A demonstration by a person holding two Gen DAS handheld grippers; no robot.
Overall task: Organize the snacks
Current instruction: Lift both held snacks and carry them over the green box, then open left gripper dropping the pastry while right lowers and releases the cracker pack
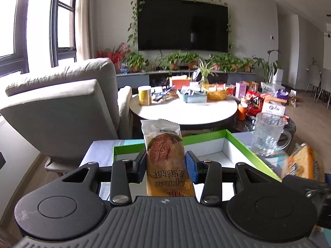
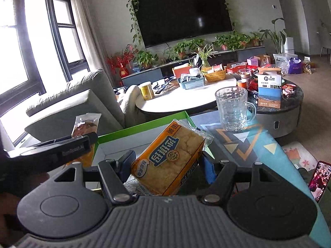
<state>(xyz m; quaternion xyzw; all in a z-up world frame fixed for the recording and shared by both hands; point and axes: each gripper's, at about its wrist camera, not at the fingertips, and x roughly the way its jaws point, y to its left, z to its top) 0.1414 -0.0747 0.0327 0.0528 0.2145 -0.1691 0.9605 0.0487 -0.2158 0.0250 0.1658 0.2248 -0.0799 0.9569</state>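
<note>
Both grippers tilted down: left gripper (image 1: 165, 165) w/ bread pack (image 1: 165, 153), right gripper (image 2: 168, 163) w/ cake pack (image 2: 171, 159).

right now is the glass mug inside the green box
No, the glass mug stands on the table outside the green box, to its right.

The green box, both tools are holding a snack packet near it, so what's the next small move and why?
Probably lower the left tool so its bread packet goes into the green box. The packet is gripped upright just at the box's near edge, and the white inside looks bare there. The right tool holds the orange cake packet close beside, so going one at a time seems safer.
</note>
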